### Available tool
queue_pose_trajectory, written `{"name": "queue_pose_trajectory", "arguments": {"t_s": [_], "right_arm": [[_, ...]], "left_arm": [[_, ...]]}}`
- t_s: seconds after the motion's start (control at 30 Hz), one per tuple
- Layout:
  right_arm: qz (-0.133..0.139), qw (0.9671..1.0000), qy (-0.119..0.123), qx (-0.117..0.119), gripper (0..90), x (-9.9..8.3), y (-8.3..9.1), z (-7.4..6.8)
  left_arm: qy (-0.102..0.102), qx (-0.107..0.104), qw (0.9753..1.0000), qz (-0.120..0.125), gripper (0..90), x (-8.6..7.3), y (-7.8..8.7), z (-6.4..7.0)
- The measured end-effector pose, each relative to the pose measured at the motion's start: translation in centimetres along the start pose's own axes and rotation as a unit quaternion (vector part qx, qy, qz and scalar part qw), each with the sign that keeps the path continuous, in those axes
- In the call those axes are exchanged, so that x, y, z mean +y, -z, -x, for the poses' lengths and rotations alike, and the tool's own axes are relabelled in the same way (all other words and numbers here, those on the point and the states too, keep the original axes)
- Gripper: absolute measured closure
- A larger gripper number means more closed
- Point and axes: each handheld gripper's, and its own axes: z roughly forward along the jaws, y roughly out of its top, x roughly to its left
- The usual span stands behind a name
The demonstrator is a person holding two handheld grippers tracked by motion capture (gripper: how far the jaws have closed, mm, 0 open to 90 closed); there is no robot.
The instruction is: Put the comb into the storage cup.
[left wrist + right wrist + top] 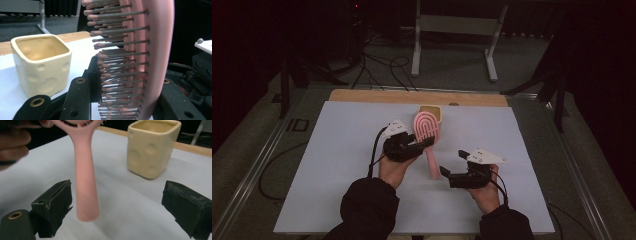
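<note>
Bristles of the pink hairbrush (130,62) are clamped between the left gripper's (412,145) jaws, lifted above the white sheet (337,165), handle hanging free. Right gripper (117,207) is held wide apart around the handle, apparently for a handover. Cream cup (152,147) stands behind.

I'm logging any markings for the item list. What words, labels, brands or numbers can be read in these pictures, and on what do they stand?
"ID": dark letters on the grey surface just left of the white sheet, in the high view; nothing more of it can be read.
No text or brand shows on the pink hairbrush, the cream square cup, the left gripper or the right gripper.
</note>
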Motion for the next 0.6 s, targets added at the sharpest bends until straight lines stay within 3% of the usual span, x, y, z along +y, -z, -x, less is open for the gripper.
{"name": "queue_pose_trajectory", "arguments": {"t_s": [0.33, 0.6], "right_arm": [[-0.007, 0.9997, 0.005, -0.022, 9.3, -0.9, 1.1, 0.8], [0.011, 0.9993, -0.005, -0.036, 9.3, -2.3, 2.5, 1.8]], "left_arm": [[-0.003, 0.005, 1.0000, 0.005, 65.2, 0.6, 0.4, -0.1], [-0.007, 0.009, 0.9999, 0.013, 65.2, 1.4, 1.0, -0.3]]}}
